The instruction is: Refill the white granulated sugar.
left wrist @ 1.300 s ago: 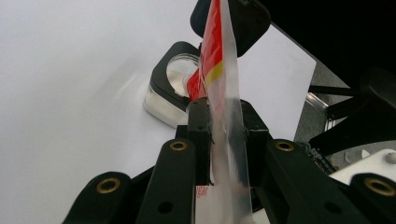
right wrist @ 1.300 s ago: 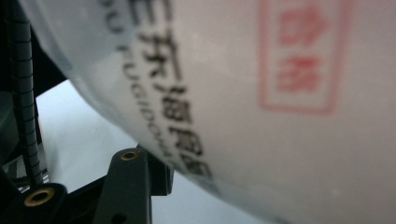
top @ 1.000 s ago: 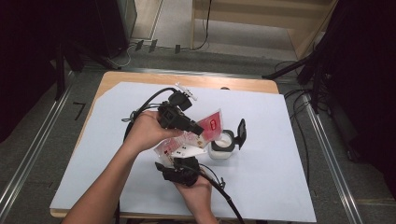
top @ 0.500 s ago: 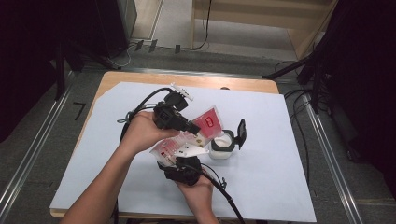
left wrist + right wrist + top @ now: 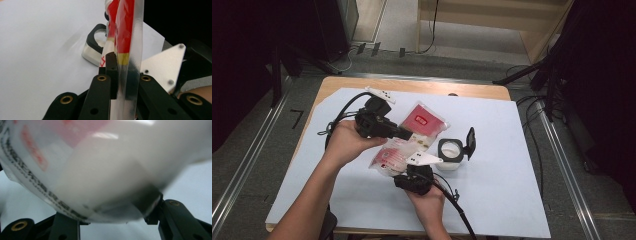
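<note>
A clear plastic pouch point(image 5: 424, 122) with a red label and white contents hangs between both grippers over the white table cover. My left gripper point(image 5: 408, 135) comes in from the left, shut on the pouch's clear sealed edge point(image 5: 127, 75); its pads point(image 5: 111, 72) pinch the film flat. My right gripper point(image 5: 413, 165) reaches up from the front edge and is shut on the bulging lower end of the pouch point(image 5: 100, 165), which sits squeezed between its two fingers point(image 5: 153, 211). That end blurs most of the right gripper view.
A small clear round container point(image 5: 450, 150) with a black flip lid standing open sits just right of the pouch, also seen as a container point(image 5: 93, 48) behind the film. The white cover point(image 5: 512, 150) lies on a wooden table; cables trail from both grippers.
My left gripper has drawn leftward with the pouch edge in its jaws, stretching the pouch out. The right gripper has stayed in place on the lower end.
</note>
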